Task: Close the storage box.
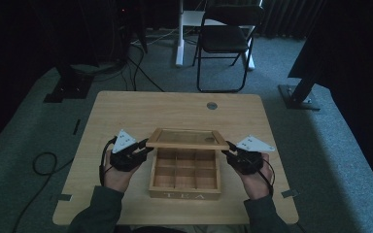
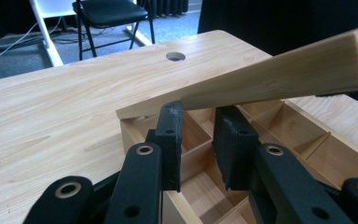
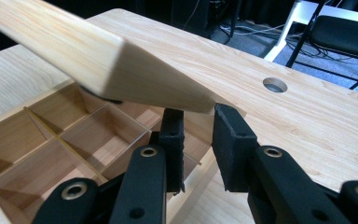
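Right now the lid [image 1: 187, 139] of the wooden tea box [image 1: 184, 195] is half raised, hinged at the far edge and tilted up toward the person, with 1 gripper at each side of it. The box sits near the front middle of the table [image 1: 126, 104], its 9 compartments bare inside.

From the left gripper view, the left gripper [image 2: 196, 140] has its jaws nearly together with only a narrow gap, and nothing sits between them; their tips are just under the lid's side edge, propping it rather than pinching it. The right gripper [image 3: 199, 135] looks the same from its own view: jaws close together on nothing, tips tucked beneath the lid's corner [image 3: 168, 95].

So the step in hand seems to be swinging the lid on its hinge, supported from below on both sides. The next move calls for both hands travelling together along the lid's arc, evenly, so it neither twists nor slips off the jaw tips.
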### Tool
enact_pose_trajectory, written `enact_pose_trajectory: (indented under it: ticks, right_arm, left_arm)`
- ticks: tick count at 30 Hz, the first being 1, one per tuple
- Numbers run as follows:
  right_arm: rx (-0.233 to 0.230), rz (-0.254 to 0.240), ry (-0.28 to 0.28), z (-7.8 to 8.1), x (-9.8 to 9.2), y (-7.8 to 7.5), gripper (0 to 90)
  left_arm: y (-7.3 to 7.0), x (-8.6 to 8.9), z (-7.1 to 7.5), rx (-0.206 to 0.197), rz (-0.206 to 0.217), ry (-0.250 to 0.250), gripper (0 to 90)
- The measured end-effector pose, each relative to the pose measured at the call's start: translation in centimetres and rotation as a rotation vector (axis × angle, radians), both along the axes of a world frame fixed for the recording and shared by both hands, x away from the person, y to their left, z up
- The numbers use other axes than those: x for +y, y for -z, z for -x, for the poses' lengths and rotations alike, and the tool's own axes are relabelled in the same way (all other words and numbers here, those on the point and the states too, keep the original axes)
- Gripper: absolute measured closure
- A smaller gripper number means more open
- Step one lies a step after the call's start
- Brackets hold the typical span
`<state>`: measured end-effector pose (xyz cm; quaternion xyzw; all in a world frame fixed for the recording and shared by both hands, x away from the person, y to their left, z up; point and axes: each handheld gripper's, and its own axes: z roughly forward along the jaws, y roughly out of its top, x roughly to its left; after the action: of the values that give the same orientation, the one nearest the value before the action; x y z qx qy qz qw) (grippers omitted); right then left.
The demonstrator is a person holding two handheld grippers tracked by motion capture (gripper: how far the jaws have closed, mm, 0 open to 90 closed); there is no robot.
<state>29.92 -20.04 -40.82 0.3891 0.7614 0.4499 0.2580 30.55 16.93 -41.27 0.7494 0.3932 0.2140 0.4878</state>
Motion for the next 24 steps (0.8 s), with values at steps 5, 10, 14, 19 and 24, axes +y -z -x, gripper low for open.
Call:
enact_pose_trajectory:
  ticks: [5, 10, 14, 19, 24]
  right_arm:
    - [-0.01, -0.01, -0.002, 0.8, -0.1, -0.2, 73.5]
    - [-0.024, -0.029, 0.001, 1.6, -0.1, -0.3, 73.5]
    - [-0.033, -0.037, 0.003, 2.3, 0.0, -0.5, 72.4]
    - [-0.053, -0.022, 0.006, 3.1, 0.1, -0.9, 71.8]
    - [-0.053, -0.018, 0.005, 3.5, 0.1, -1.0, 71.7]
  left_arm:
    - [0.1, 0.0, 0.1, 0.005, 0.002, 0.0, 72.6]
    - [0.2, 0.0, 0.2, 0.008, 0.0, 0.001, 72.3]
    - [0.3, -0.1, 0.2, 0.008, -0.001, -0.002, 71.6]
    - [0.3, -0.1, 0.3, 0.008, 0.002, -0.004, 71.6]
    - [0.4, -0.2, 0.6, 0.003, -0.011, -0.001, 69.0]
